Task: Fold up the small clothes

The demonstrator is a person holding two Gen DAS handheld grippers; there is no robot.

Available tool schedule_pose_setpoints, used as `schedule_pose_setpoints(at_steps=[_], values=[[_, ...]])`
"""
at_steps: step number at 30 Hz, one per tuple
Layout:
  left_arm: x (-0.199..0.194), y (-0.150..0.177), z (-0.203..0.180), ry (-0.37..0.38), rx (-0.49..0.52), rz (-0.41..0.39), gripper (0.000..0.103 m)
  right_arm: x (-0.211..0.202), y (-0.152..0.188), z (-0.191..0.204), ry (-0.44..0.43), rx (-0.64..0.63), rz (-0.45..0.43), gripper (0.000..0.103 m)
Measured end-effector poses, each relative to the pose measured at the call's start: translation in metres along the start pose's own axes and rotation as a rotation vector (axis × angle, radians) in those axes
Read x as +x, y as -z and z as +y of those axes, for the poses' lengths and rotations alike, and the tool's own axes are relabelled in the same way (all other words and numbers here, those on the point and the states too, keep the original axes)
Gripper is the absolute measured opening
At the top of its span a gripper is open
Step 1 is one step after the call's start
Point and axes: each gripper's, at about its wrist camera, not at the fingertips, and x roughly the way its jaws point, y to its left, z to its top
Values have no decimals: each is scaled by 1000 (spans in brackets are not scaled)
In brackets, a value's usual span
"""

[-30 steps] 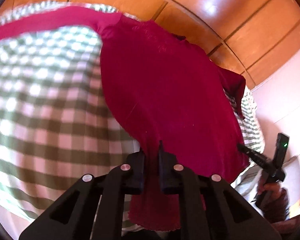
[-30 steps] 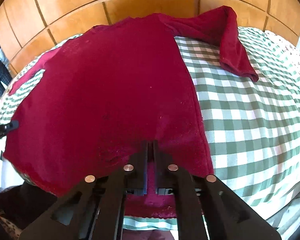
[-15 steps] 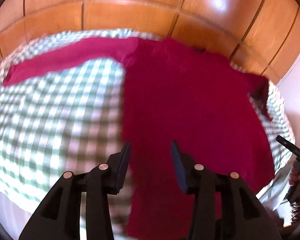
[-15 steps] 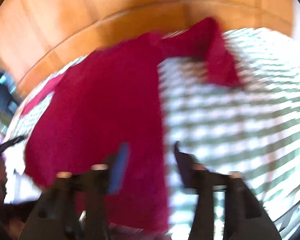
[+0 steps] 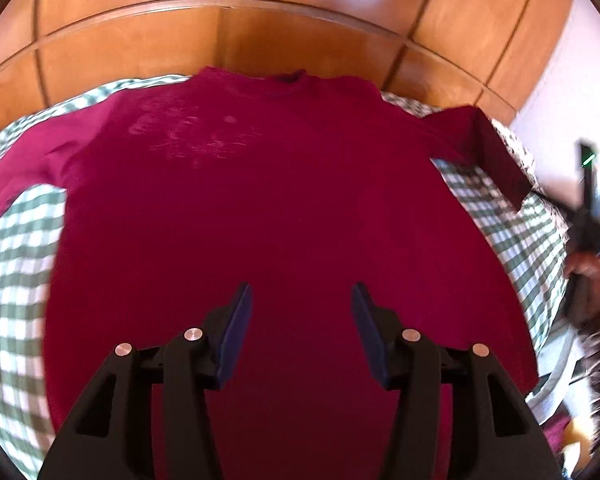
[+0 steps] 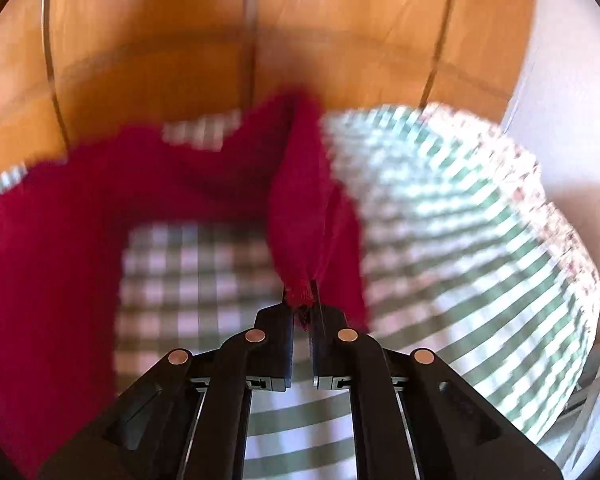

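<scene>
shirt: the dark red long-sleeved shirt point(image 5: 284, 208) lies flat, collar toward the wooden panelling point(image 5: 220, 40), spread over the green checked cloth point(image 5: 16, 272) that covers the surface. whether that's a bed or a bench, can't tell.

right sleeve: your right gripper point(image 6: 302, 312) has just snapped closed and it's pinching the cuff of the sleeve point(image 6: 300, 216). the sleeve runs straight away from the jaws toward the shoulder, so its long axis lines up with where you're pointing.

the bit that matters: the body of the shirt sits off to the left of that gripper in the right wrist view, with checked cloth showing between. so i reckon the fold is a sweep of the cuff leftward, across onto the body.

left gripper: your left gripper point(image 5: 300, 312) is about half open, jaws have just been spreading, nothing between them. it hovers over the lower middle of the shirt, angled down at it.

right hand pose: tilted down toward the cloth; that view is pretty smeared.

nearer hand: right, obviously, since it's holding the cuff.
</scene>
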Motion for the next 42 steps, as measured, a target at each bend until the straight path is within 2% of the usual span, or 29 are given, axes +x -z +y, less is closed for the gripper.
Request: schedule_pose_setpoints(at_steps=[3,6,15,19,21,22,23,24,27,28,31,34,36,37,38,39,41,42], values=[[13,-2,-6,4,12,22,51,-18,-22,-33,25,46,-52,5],[18,-2,-9,-9,30,27,53,-17,-39,-68,85,104,-57,5],[25,-6,-8,-9,30,49,55,80,-73,-161,355,199,75,4],[28,-7,-9,-16,21,57,57,110,-79,-166,322,205,125,5],[28,-7,-9,-15,15,56,59,108,-73,-159,271,214,113,24],[28,-7,-9,-16,13,54,59,104,-69,-156,253,236,104,56],[28,-7,-9,-16,12,52,60,95,-60,-152,243,274,81,77],[28,-7,-10,-14,12,49,60,89,-54,-148,217,300,73,77],[28,-6,-10,-14,12,40,60,82,-22,-134,2,433,128,77],[28,-5,-9,-12,12,38,60,84,-8,-127,-96,502,168,77],[26,-5,-9,-8,10,36,62,99,15,-106,-243,628,217,74],[22,-3,-9,-7,7,34,62,116,14,-95,-241,685,190,67],[19,-1,-8,-6,-2,31,62,128,6,-90,-224,709,195,51],[18,-1,-7,-7,-10,28,62,132,0,-88,-191,689,199,36],[16,0,-5,-8,-20,25,62,134,-6,-85,-151,653,203,13],[13,0,-2,-11,-34,18,62,135,-12,-84,-114,615,202,7],[9,2,4,-14,-54,7,63,133,-20,-88,5,520,173,6],[7,3,8,-17,-67,4,63,139,-19,-93,41,509,189,6]])
